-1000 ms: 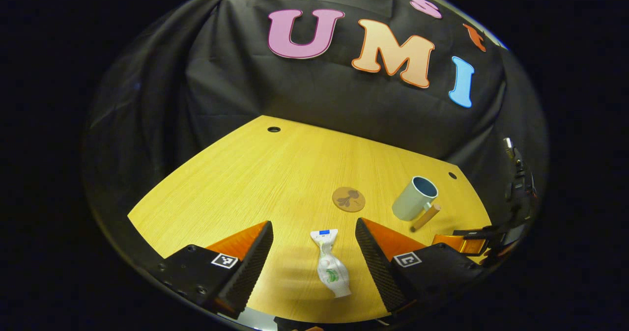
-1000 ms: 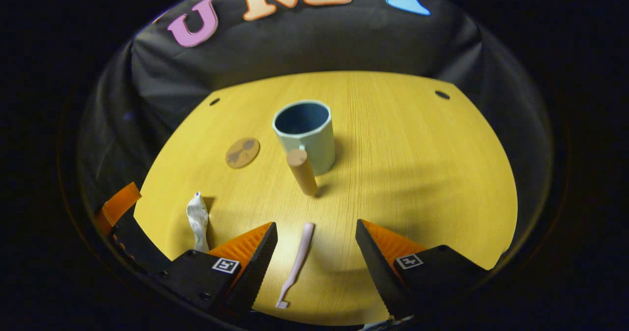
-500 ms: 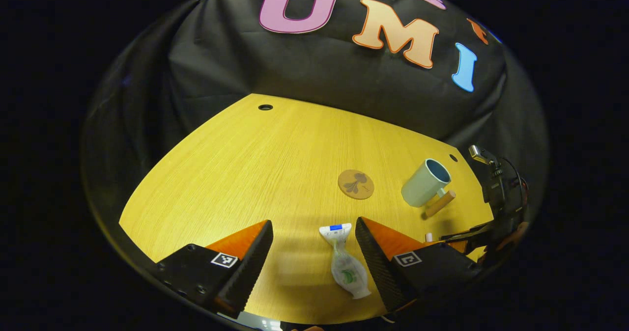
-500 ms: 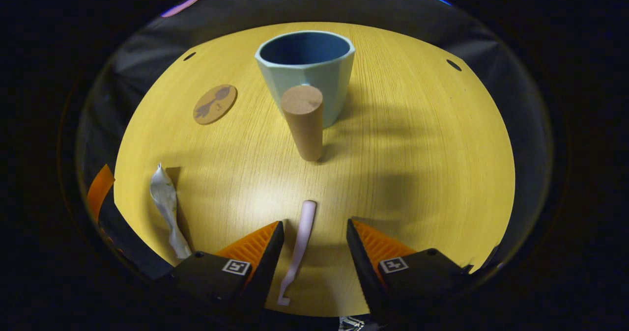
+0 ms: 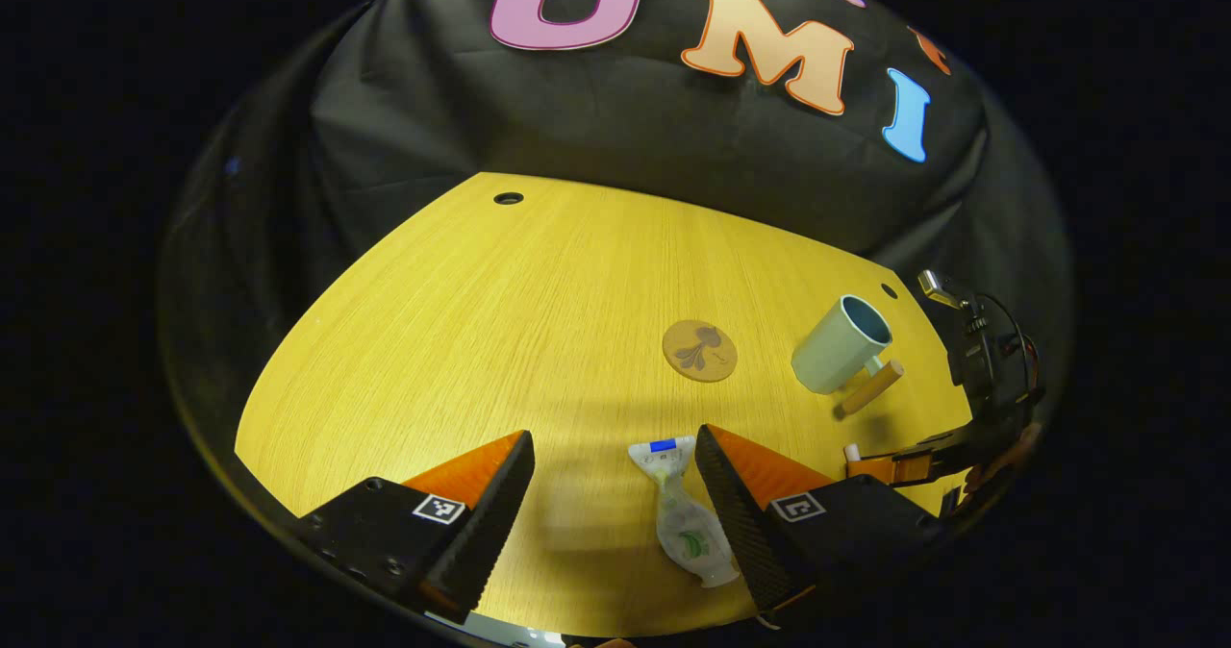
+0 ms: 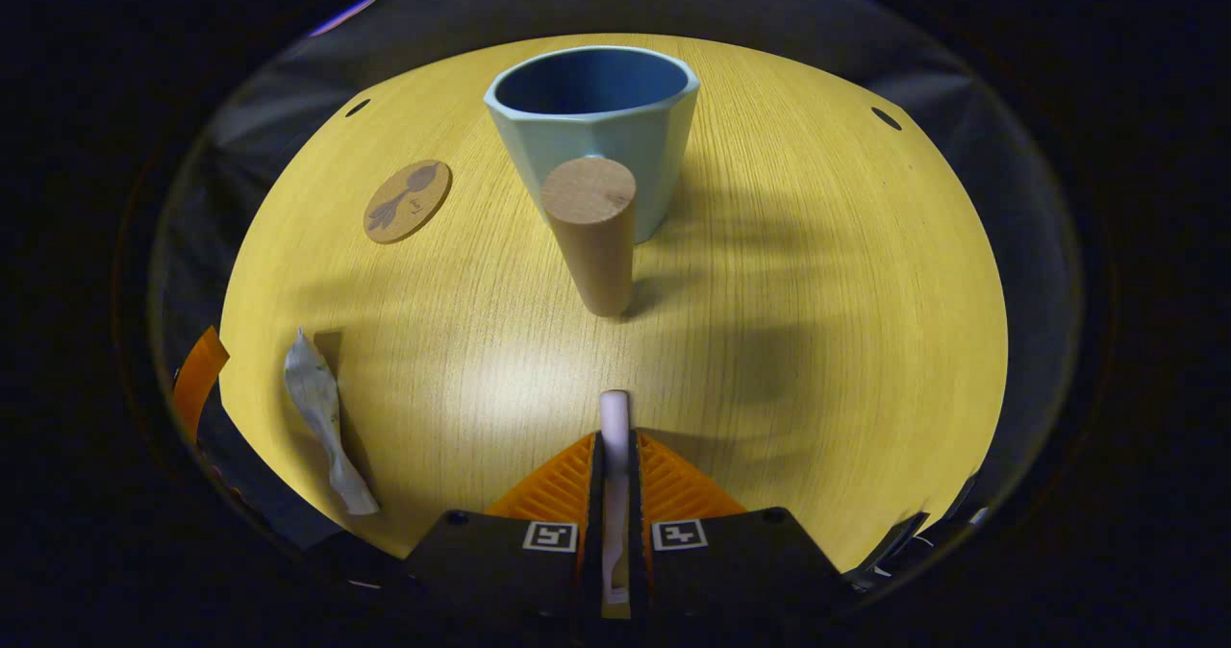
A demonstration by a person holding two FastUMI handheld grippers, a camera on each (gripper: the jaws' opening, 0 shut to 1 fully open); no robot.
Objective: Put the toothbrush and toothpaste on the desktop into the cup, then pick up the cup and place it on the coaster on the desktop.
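My right gripper (image 6: 615,441) is shut on the pale pink toothbrush (image 6: 615,417), whose end sticks out ahead of the fingers, low over the desk. Beyond it stands the light green cup (image 6: 594,129) with a blue inside and a wooden peg handle (image 6: 591,235) pointing at me. The crumpled white toothpaste tube (image 5: 685,518) lies on the desk between the fingers of my open left gripper (image 5: 615,461), close to the right finger. The same toothpaste tube (image 6: 322,417) lies at the left in the right gripper view. The round brown coaster (image 5: 700,350) is flat on the desk, left of the cup (image 5: 839,345).
The yellow wooden desktop (image 5: 500,321) has small dark holes near its back corners (image 5: 508,198). The right gripper and the hand holding it (image 5: 971,408) show at the desk's right edge in the left gripper view. Black cloth walls the back.
My right gripper has closed its fingers onto the toothbrush after moving toward the cup. My left gripper drifted left, so the toothpaste now lies nearer its right finger.
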